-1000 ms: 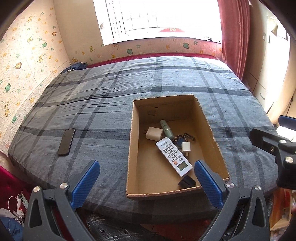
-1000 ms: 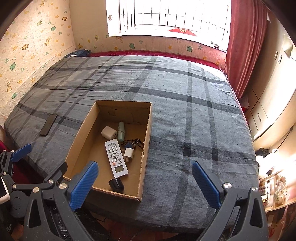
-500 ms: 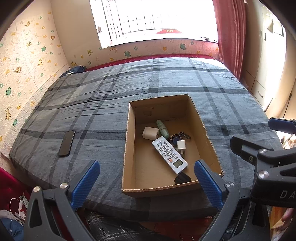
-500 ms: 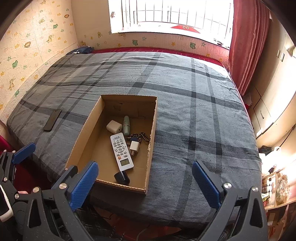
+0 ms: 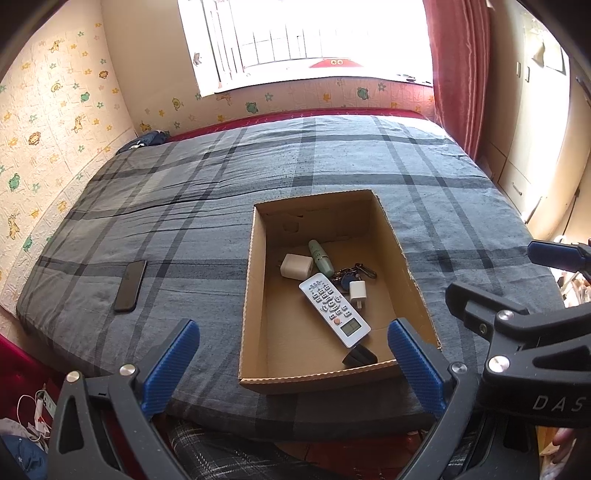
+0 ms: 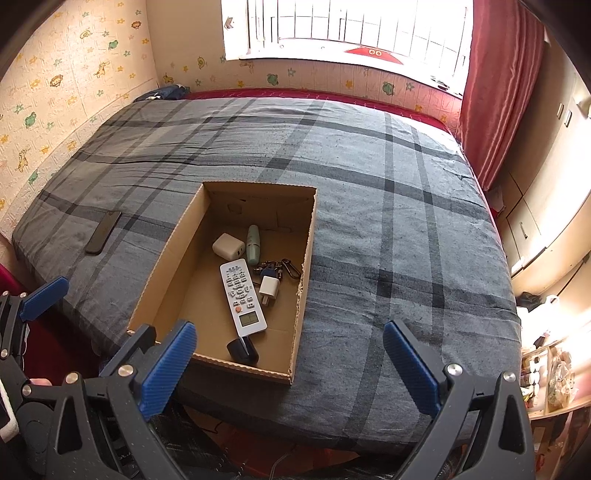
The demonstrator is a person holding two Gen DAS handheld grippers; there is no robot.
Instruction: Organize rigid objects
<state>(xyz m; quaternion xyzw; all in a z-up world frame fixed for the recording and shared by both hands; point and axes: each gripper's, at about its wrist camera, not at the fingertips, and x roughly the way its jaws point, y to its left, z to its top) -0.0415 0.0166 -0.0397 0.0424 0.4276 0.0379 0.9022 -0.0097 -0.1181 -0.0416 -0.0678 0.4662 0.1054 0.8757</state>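
Blue-padded fingers of the left gripper (image 5: 291, 363) stand spread wide with nothing between them, held over the near edge of a bed (image 5: 207, 206) covered in a grey plaid sheet. The right gripper (image 6: 290, 365) is likewise spread wide and holds nothing, its fingers framing the bed's near side; its black frame also shows at the right of the left wrist view, and the left gripper's frame shows at the lower left of the right wrist view.

Between and just beyond the fingers sits an open cardboard box (image 5: 253, 295) on the sheet, near the bed's front edge. Inside it lie a white remote control (image 5: 334, 309) set at a slant, a small black object (image 5: 359, 356) in the near corner just beside the remote's display end, a small white charger (image 5: 357, 290) beside the remote, a bunch of keys (image 5: 352, 274) with a clip touching the charger, a pale green tube (image 5: 320, 254) lying toward the far end, and a white power adapter (image 5: 296, 266) just beside the tube.

Out on the sheet, well apart from the box toward the bed's left side, a dark phone (image 5: 130, 280) lies flat. Beyond the bed are wallpaper with cartoon animals, a bright window (image 6: 343, 29) and a red curtain (image 6: 498, 85) at the right
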